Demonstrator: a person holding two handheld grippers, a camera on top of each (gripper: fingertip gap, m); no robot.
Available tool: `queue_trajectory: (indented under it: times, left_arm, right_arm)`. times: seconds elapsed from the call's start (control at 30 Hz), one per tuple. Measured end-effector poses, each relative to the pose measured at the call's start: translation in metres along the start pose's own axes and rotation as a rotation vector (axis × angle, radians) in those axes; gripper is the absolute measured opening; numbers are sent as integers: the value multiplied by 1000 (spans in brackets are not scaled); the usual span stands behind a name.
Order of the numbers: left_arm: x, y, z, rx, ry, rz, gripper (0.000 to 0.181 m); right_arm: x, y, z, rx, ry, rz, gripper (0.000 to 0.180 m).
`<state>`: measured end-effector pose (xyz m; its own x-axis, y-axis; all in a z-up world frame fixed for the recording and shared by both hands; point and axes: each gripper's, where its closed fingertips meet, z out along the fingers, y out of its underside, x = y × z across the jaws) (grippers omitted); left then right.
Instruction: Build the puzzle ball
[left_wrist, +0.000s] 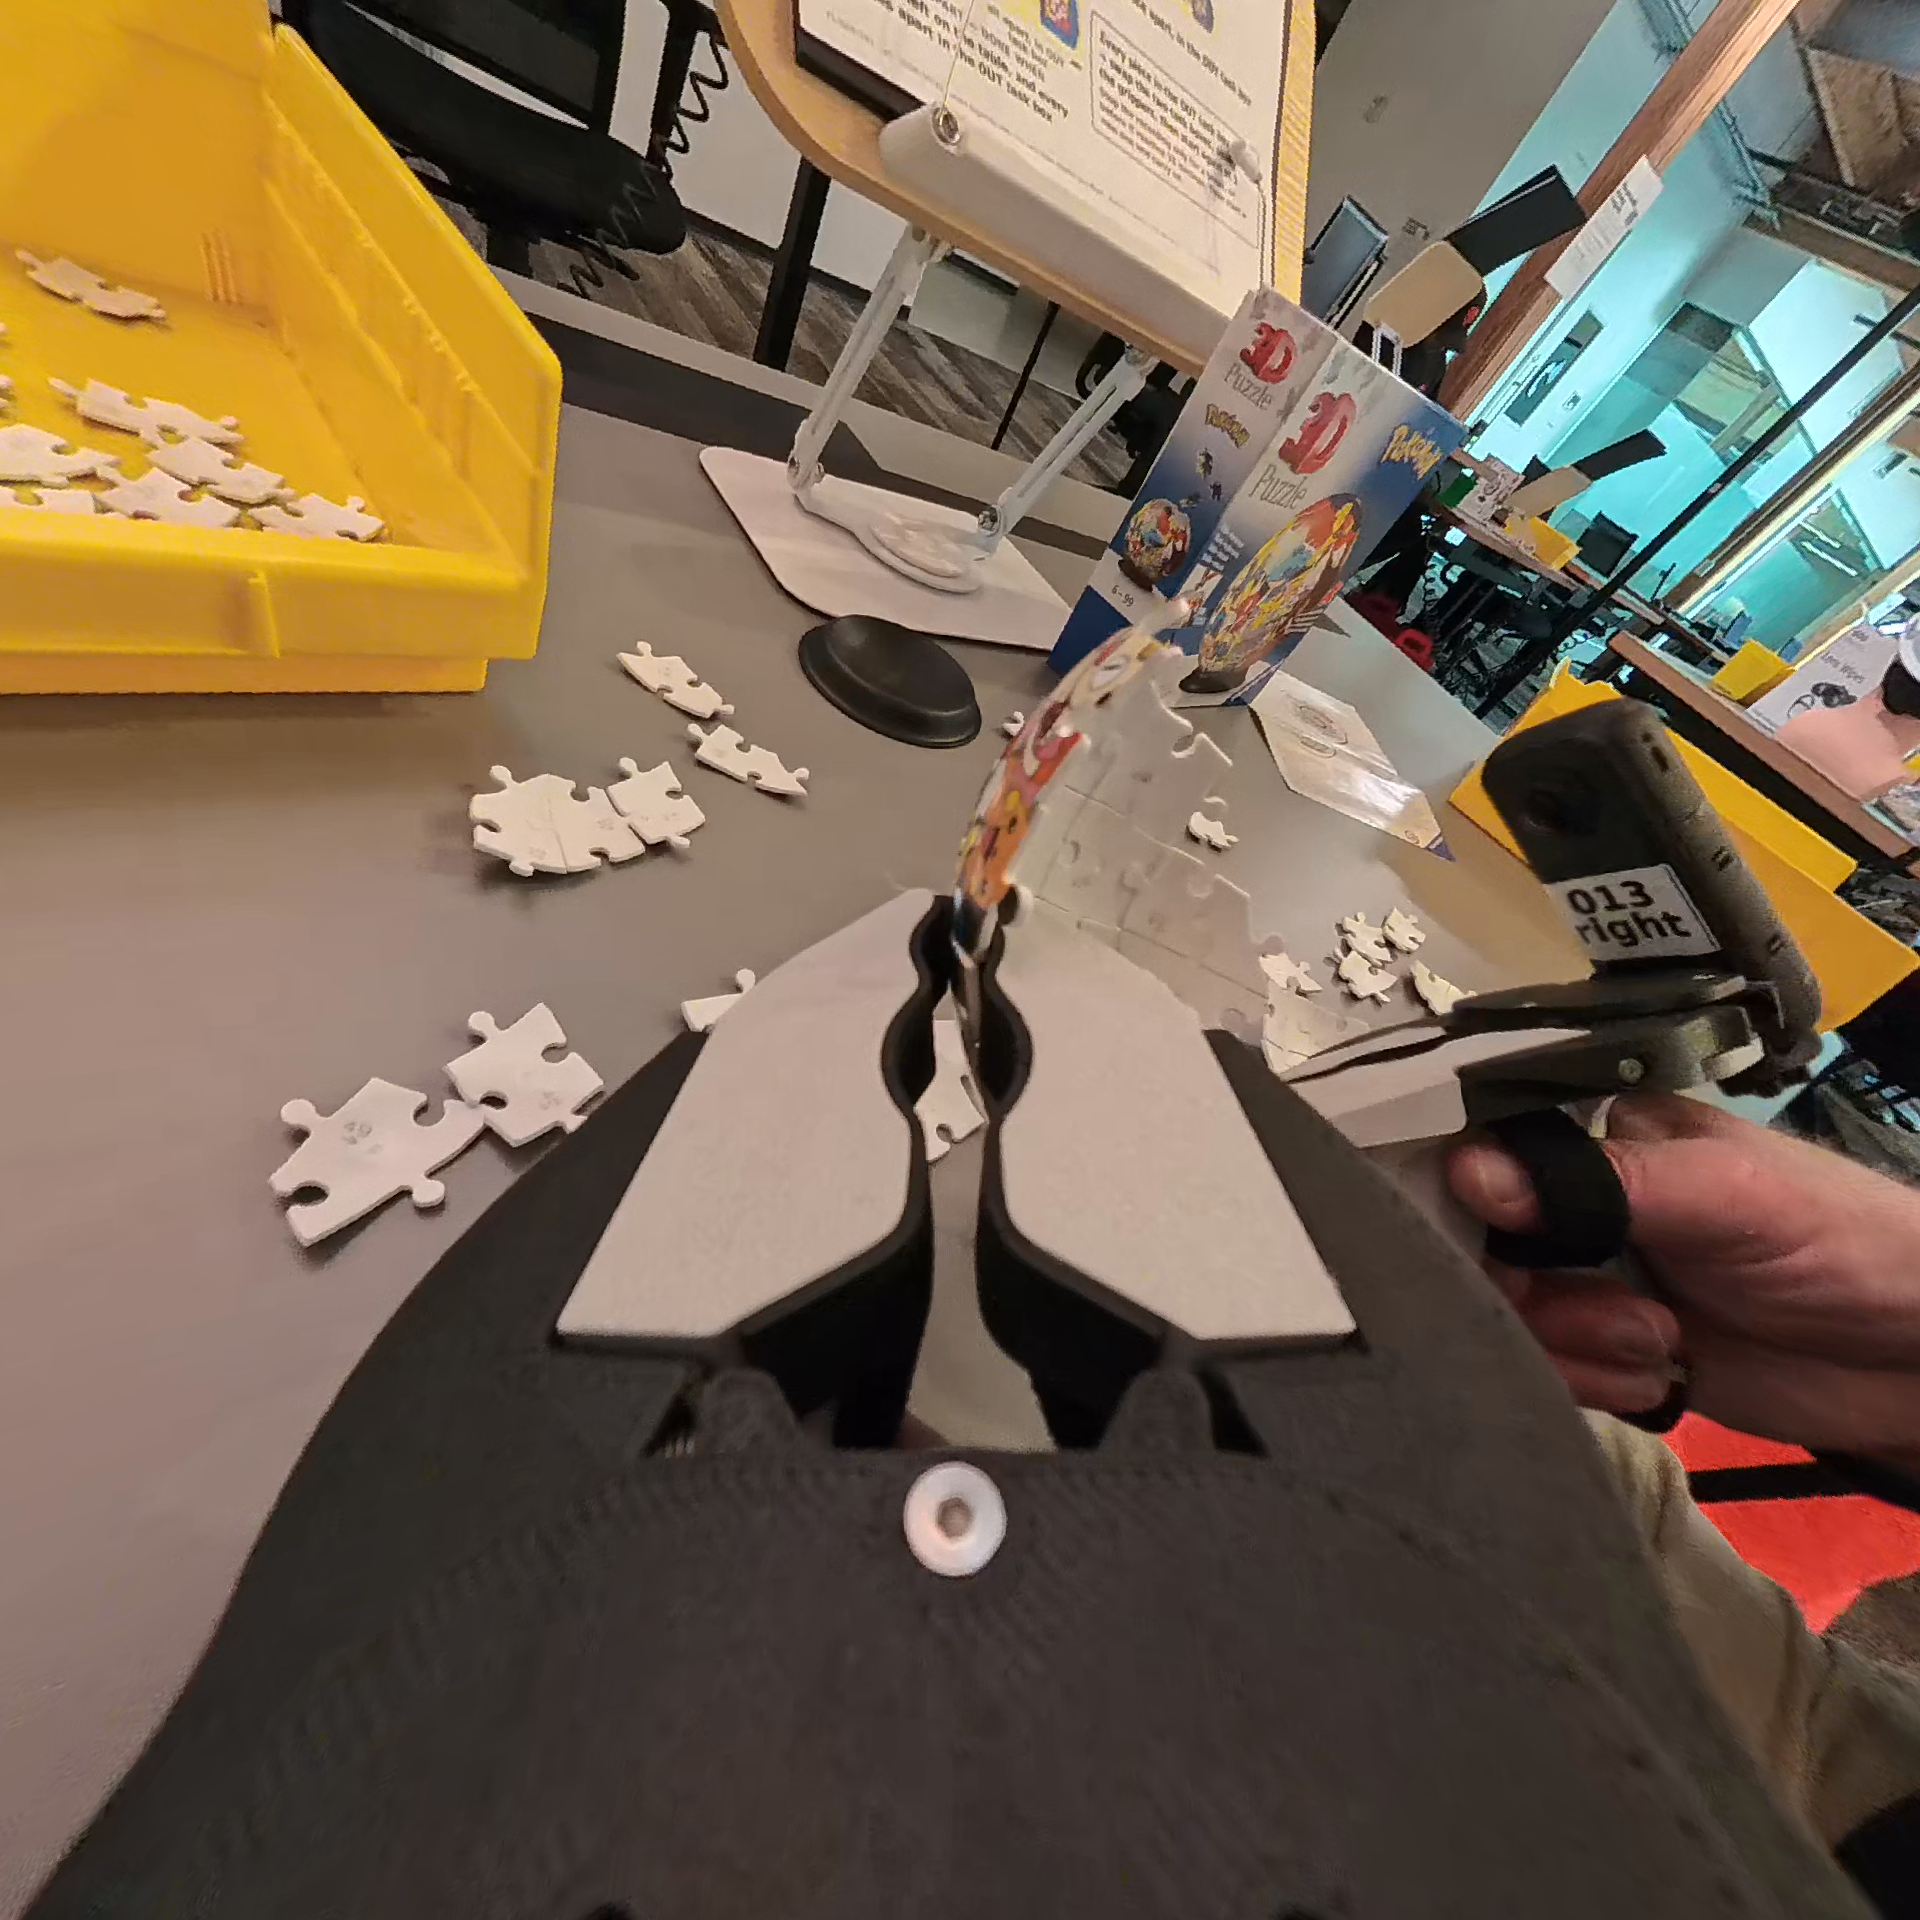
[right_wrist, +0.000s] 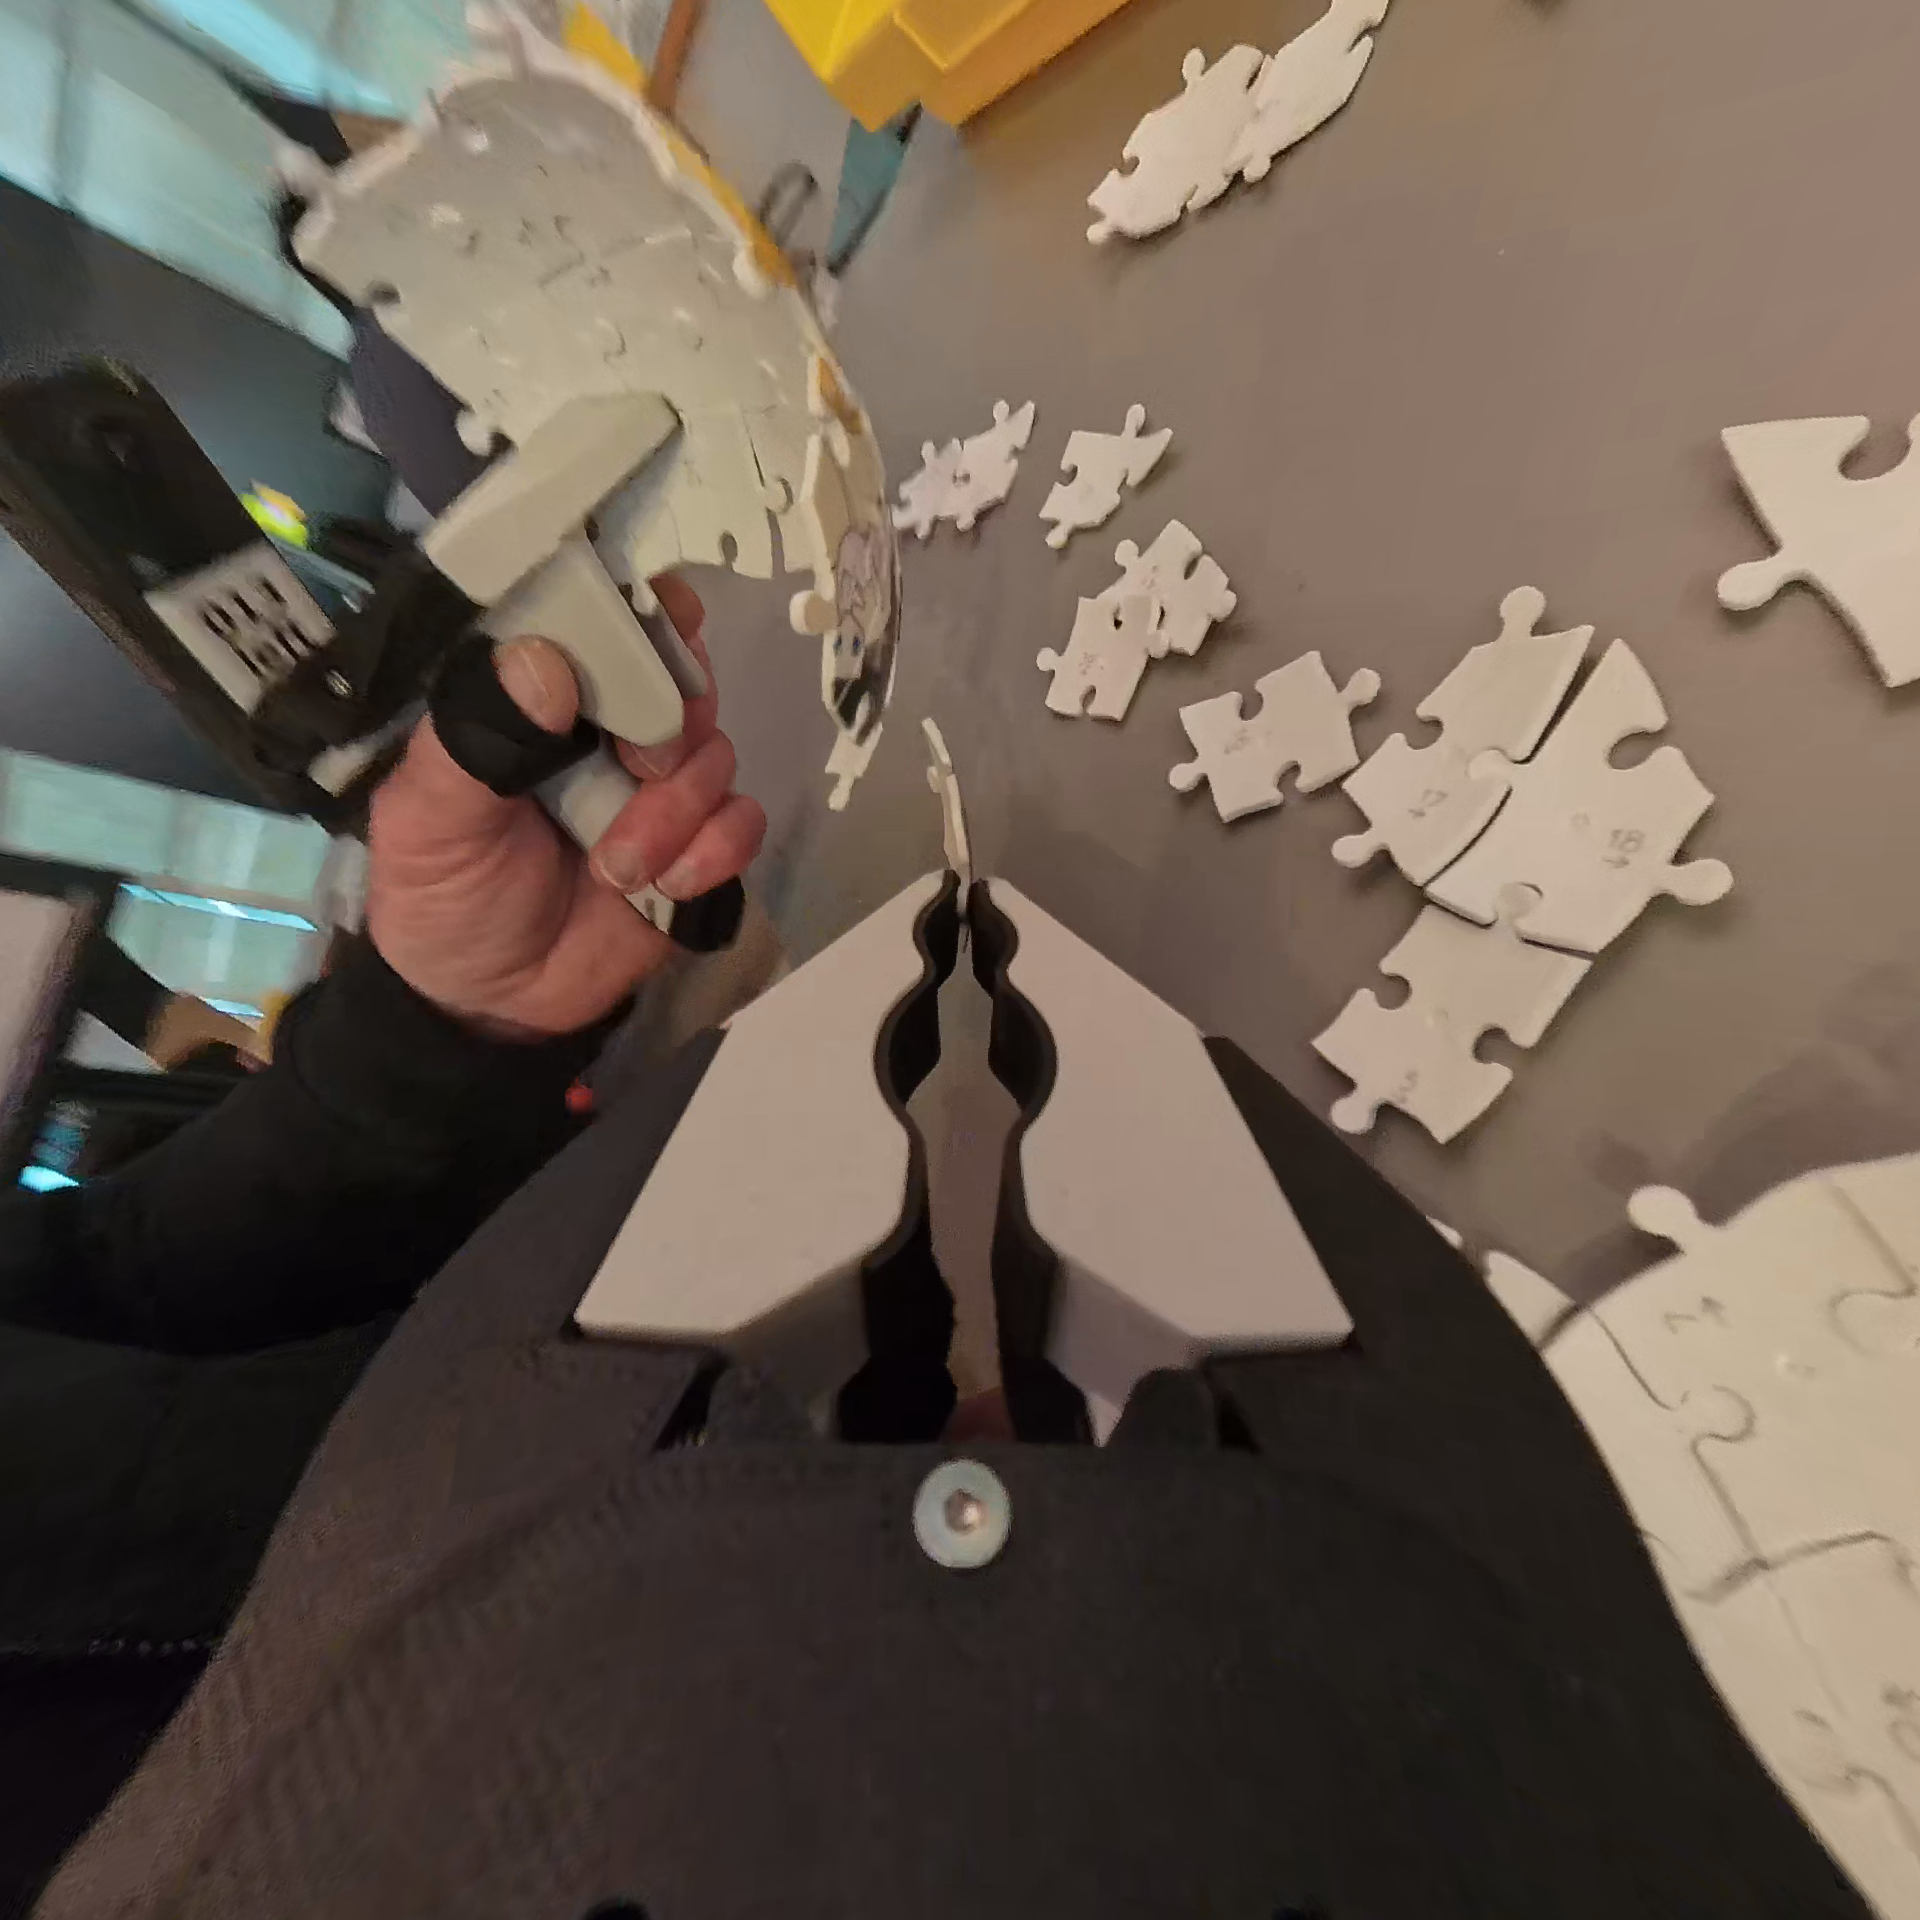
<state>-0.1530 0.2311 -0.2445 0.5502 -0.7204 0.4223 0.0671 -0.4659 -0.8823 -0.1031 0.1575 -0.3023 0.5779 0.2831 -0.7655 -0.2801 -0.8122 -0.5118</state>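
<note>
Both grippers busy above the grey table (left_wrist: 260, 883)

Left gripper (left_wrist: 961, 935) is clamping the curved puzzle-ball section (left_wrist: 1039, 790); right gripper (right_wrist: 961, 883) is pinching a single puzzle piece (right_wrist: 948, 795).

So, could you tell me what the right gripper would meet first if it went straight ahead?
Probably the grey tabletop; the right gripper, shut on a single white puzzle piece, points past the loose pieces, though depth is unclear.

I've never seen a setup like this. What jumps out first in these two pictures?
First, the curved shell of joined puzzle pieces, colourful outside and white inside, held up over the grey table by the left gripper. The right gripper pinches a single white piece edge-on just beside it. Loose white pieces are scattered on the table, and more lie in a yellow bin at the far left.
</note>
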Motion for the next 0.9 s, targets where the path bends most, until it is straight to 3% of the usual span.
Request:
queue_trajectory:
  times: [0.27, 0.6, 0.9]
  left_arm:
    - [-12, 4, 1, -82, -40, 46, 1]
    - [-29, 26, 0, -268, -72, 64, 2]
    - [-22, 53, 5, -425, -31, 109, 3]
  right_arm:
    - [5, 23, -18, -446, 153, -414, 0]
    - [7, 41, -19, -1137, 215, -1184, 0]
    - [5, 32, 6, -1359, 258, -1527, 0]
